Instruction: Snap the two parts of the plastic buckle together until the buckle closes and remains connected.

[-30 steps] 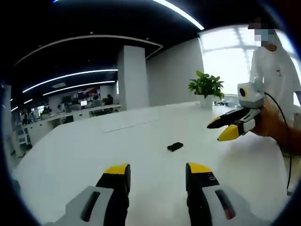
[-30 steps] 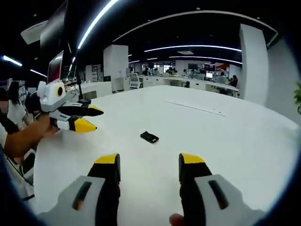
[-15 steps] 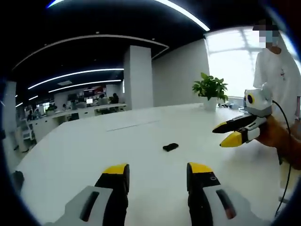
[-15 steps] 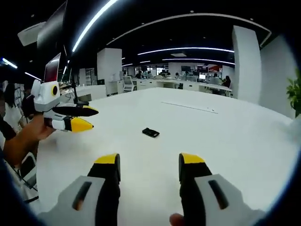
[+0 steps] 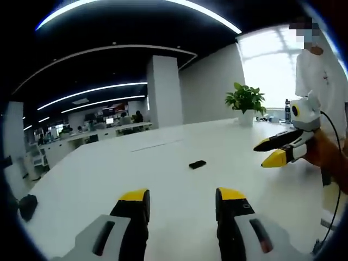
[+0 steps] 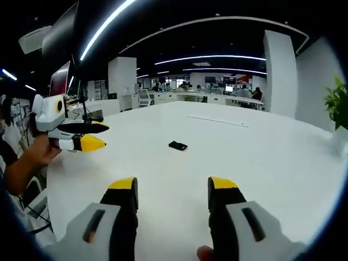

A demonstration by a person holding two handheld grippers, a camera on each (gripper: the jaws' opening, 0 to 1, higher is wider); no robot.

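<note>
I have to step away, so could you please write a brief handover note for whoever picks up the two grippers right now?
Left gripper: open, empty, held above the white table.
Right gripper: open, empty, also above the table.
Buckle: a small dark item lying on the table ahead of both grippers, apart from them. It is too small to tell whether its two parts are joined.
Done: nothing has been gripped.
Left: check the buckle, grip each part, press them together until they latch, and keep it in view.
</note>
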